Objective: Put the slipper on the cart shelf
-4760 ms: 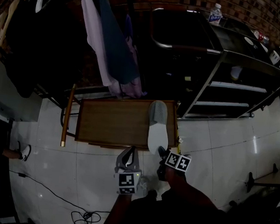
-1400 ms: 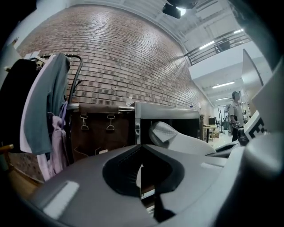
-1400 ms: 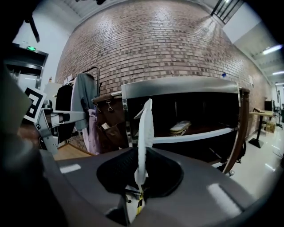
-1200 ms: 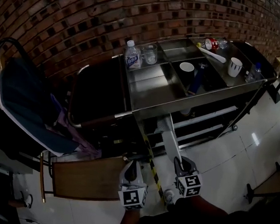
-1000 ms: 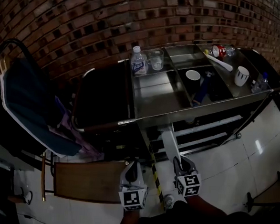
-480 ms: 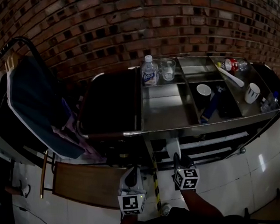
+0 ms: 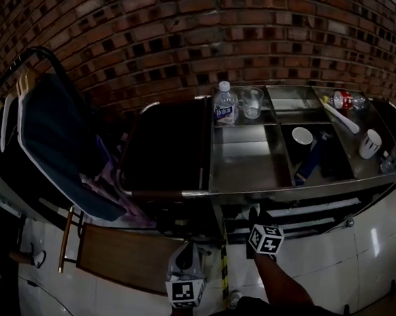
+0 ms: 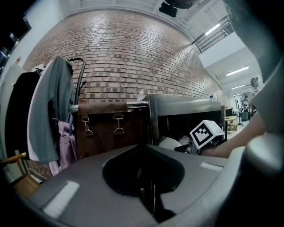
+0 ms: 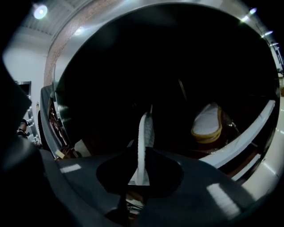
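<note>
The right gripper (image 9: 138,179) has its fingers pinched nearly together on one end of the slipper (image 9: 144,133). The slipper stands on edge with its pale sole showing, and its long axis runs straight ahead from the fingers into the dark space under the top of the cart (image 7: 276,193). A second slipper (image 9: 207,120) lies flat on the shelf (image 9: 244,137), ahead and to the right. The coming move likely carries the held one forward and down beside it. The left gripper (image 8: 150,197), fingers together on nothing, hangs outside the cart.
</note>
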A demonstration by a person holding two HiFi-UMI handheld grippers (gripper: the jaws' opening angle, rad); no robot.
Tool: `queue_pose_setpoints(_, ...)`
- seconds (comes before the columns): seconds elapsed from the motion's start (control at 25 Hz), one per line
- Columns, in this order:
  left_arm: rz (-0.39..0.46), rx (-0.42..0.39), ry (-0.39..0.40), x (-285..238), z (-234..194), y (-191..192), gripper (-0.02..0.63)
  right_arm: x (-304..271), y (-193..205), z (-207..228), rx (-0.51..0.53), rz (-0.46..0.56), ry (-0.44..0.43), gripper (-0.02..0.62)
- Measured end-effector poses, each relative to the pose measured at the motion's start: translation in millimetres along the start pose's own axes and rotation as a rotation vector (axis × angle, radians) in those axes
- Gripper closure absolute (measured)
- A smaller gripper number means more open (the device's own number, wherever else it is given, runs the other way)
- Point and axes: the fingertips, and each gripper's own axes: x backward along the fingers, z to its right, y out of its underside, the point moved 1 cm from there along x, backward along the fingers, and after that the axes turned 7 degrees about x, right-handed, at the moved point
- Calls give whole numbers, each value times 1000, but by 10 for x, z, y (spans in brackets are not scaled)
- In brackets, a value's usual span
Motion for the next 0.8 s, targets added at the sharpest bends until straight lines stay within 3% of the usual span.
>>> queue_pose_setpoints(0.28,10,1,-16,81,-79,17,591,-151,41,127,57,-13,84,525)
queue_pose_setpoints(0.56,9,13,-29,150,-138,69,591,-196,-17,125,319,-29,175,482)
queue_pose_setpoints(0.72,3,39,-37,205,-150,69,591,-248,44,216,435,-91,222,388)
queue_pose_setpoints(0.8,7,34,-43,227,-178,74,591,-267,109,242,486,-112,237,385)
